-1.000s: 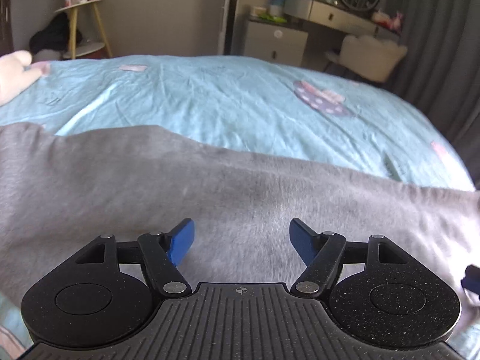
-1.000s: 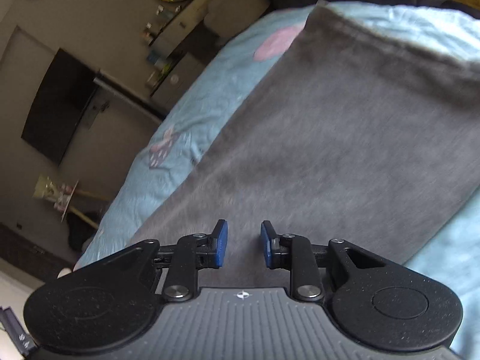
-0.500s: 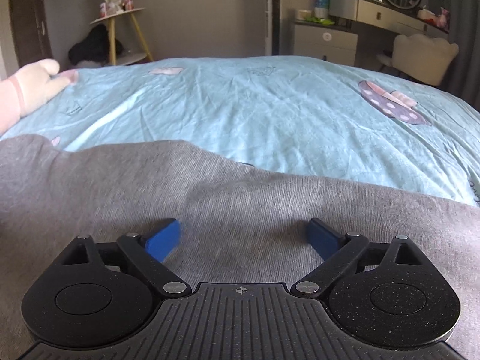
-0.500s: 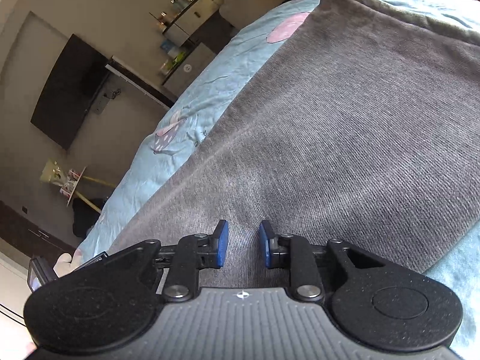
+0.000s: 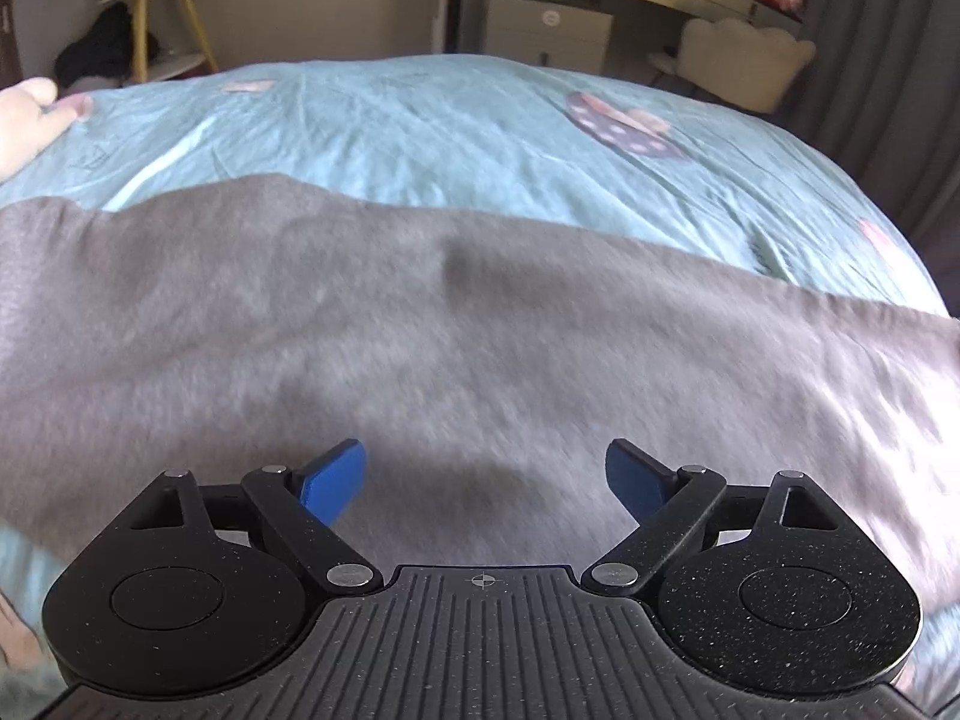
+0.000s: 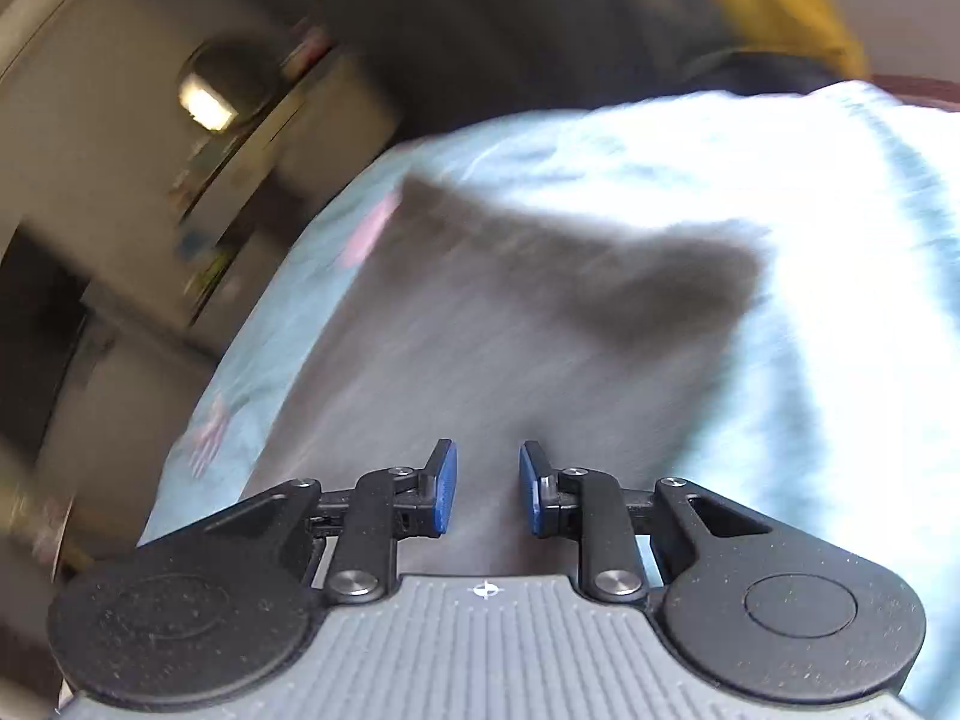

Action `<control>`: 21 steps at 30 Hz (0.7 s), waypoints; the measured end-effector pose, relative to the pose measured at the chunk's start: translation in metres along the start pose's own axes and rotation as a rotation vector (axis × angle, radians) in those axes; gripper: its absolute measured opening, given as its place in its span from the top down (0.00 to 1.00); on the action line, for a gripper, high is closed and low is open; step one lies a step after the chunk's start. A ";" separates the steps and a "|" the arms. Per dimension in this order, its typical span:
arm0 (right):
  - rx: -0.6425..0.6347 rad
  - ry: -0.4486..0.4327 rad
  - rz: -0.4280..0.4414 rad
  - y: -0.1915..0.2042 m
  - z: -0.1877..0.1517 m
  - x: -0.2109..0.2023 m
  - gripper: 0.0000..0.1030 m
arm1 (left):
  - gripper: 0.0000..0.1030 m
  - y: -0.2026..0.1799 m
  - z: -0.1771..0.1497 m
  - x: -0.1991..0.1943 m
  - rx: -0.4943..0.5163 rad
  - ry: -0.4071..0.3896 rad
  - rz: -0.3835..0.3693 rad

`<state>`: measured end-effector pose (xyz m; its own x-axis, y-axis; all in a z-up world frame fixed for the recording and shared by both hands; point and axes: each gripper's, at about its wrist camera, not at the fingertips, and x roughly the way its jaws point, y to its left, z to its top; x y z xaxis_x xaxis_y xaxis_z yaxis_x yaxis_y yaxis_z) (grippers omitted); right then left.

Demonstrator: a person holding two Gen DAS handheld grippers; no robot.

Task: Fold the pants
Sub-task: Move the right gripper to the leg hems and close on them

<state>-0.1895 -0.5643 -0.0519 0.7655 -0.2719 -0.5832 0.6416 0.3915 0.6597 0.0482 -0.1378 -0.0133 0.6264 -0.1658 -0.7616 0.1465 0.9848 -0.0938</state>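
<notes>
Grey pants lie spread across a light blue bedsheet. My left gripper hangs just above the grey cloth with its blue pads wide apart and nothing between them. In the right wrist view the pants are blurred by motion, and their far end shows a dark rounded edge. My right gripper is over the near part of the cloth, its blue pads a small gap apart with grey cloth seen through the gap.
A pink plush toy lies at the bed's left edge. Beyond the bed stand a yellow-legged side table, white drawers, a dressing table with a cream chair, and grey curtains.
The left gripper has lifted a little and its pads stand somewhat closer than half a second ago. The right gripper has pulled back fast, so more of the pants' end and the sheet shows.
</notes>
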 end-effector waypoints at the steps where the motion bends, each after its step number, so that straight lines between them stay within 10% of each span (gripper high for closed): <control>1: 0.036 -0.016 -0.007 -0.013 0.006 -0.007 0.75 | 0.09 -0.002 -0.004 -0.002 0.005 -0.009 -0.010; 8: 0.067 -0.042 0.009 -0.051 0.030 -0.025 0.68 | 0.08 -0.012 -0.020 0.012 0.062 -0.019 0.005; 12: 0.006 -0.006 0.081 -0.040 0.048 -0.009 0.27 | 0.08 -0.015 -0.022 0.012 0.080 -0.038 0.009; 14: -0.018 0.014 0.068 -0.035 0.051 0.005 0.27 | 0.08 -0.015 -0.022 0.011 0.075 -0.042 0.006; 17: -0.021 0.063 0.093 -0.027 0.048 0.026 0.34 | 0.08 -0.015 -0.022 0.010 0.069 -0.047 0.006; 21: -0.002 0.070 0.121 -0.026 0.042 0.034 0.82 | 0.08 -0.016 -0.023 0.007 0.077 -0.071 -0.019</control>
<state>-0.1784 -0.6209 -0.0685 0.8317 -0.1608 -0.5314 0.5449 0.4197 0.7259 0.0325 -0.1536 -0.0314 0.6755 -0.1901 -0.7125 0.2151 0.9750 -0.0562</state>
